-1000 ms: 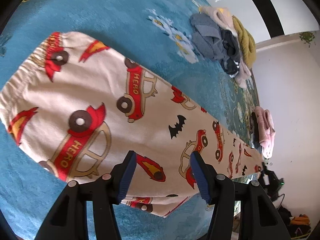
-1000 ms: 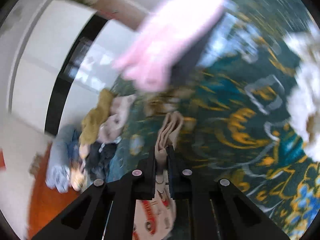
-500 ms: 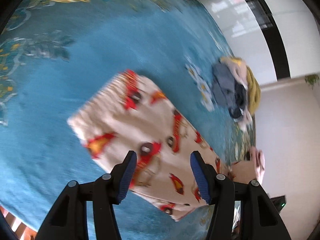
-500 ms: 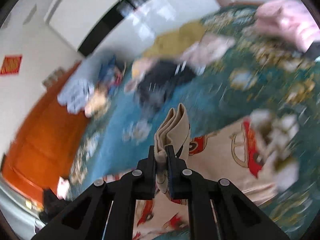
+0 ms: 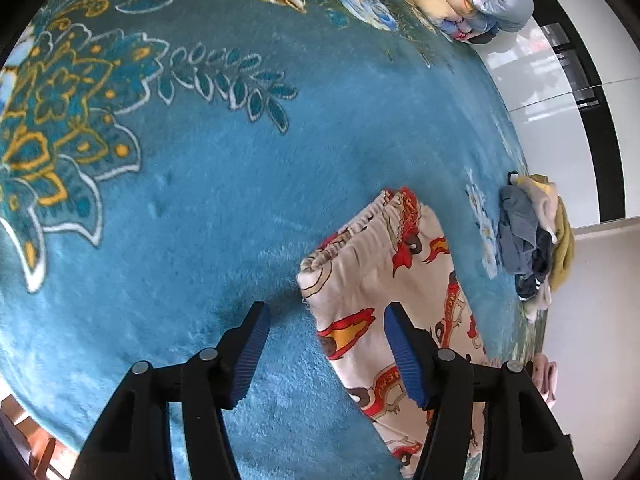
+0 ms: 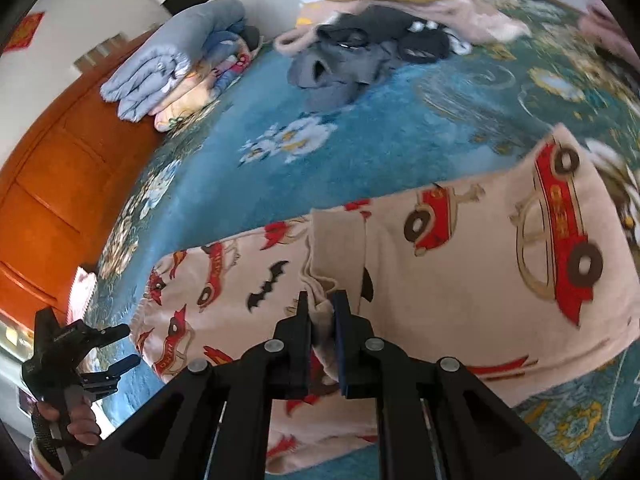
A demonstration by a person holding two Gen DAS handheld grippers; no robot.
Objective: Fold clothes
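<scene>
While the right gripper [image 6: 322, 312] has its fingers [image 6: 303, 320] nearly together on a bunched hem of the car-print trousers [image 6: 460, 264], most of that pinched cloth is swallowed between the blue pads, so how many layers it holds is hard to say. The trousers lie on the blue patterned carpet [image 6: 360, 168], one end doubled over onto the rest; their near edge is cut off behind the gripper's black arms. The right side of this view is smeared.

Over on the left, the left gripper [image 6: 116, 350] shows small and dark at the carpet's edge, with a hand [image 6: 78, 420] wrapped round its handle, the wrist cut off by the frame. In its own view the left gripper [image 5: 326, 344] stands with fingers [image 5: 252, 348] fairly wide, having just been opening; one side of the trousers [image 5: 384, 288], below the waistband, lies between them but neither pad presses it. The right finger hides part of the trouser print.

Far across the carpet sits a loose heap of clothes [image 6: 380, 40], grey, dark and mustard, its far side cropped. A folded stack of bedding [image 6: 172, 64] lies near the orange wooden panel [image 6: 52, 168].
</scene>
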